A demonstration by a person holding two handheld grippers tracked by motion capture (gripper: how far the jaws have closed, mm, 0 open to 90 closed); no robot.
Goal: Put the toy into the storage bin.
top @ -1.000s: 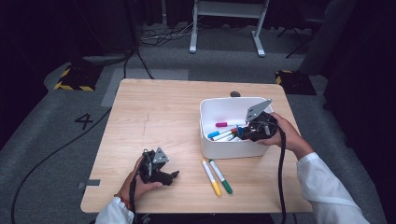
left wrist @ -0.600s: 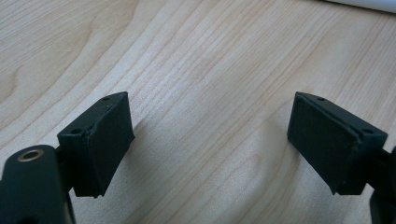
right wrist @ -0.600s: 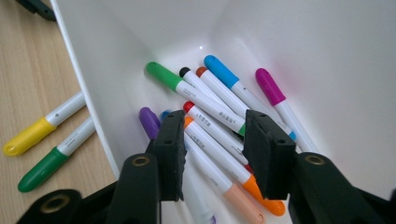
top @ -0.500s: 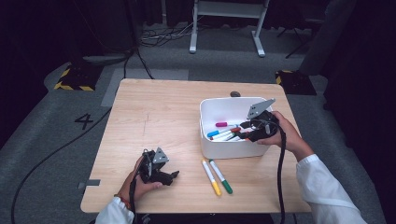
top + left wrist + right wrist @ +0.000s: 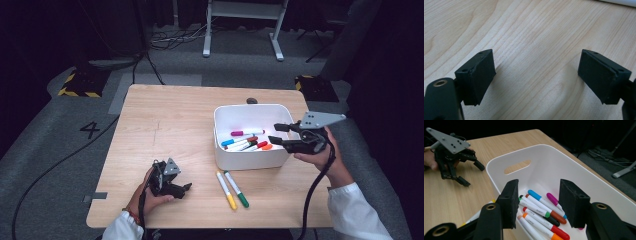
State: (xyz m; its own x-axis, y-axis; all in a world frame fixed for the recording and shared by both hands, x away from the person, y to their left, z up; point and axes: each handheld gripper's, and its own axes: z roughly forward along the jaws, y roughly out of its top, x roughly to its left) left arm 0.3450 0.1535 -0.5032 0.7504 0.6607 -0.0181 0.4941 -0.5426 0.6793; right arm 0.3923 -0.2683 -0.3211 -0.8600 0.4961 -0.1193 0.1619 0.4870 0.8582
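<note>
A white bin (image 5: 250, 161) stands right of the table's middle and holds several coloured markers (image 5: 247, 142). My right gripper (image 5: 273, 133) hovers over the bin's right rim, pointing left. Its jaws have just been opening and are open with nothing between them. In the right gripper view (image 5: 538, 185) the markers (image 5: 541, 207) lie below the jaws, inside the bin (image 5: 544, 157). A yellow marker (image 5: 226, 191) and a green marker (image 5: 236, 189) lie on the table before the bin. My left gripper (image 5: 184, 190) rests open on the front left of the table, its jaws (image 5: 536, 60) over bare wood.
The wooden table (image 5: 165, 125) is bare on its left and back parts. A small dark knob (image 5: 252, 100) sits at the back edge behind the bin. The left gripper (image 5: 474, 175) appears beyond the bin in the right gripper view. Cables trail from both grippers.
My right gripper has risen from among the markers in the bin and drawn back to the right, with its jaws now apart. The left gripper has stayed still.
</note>
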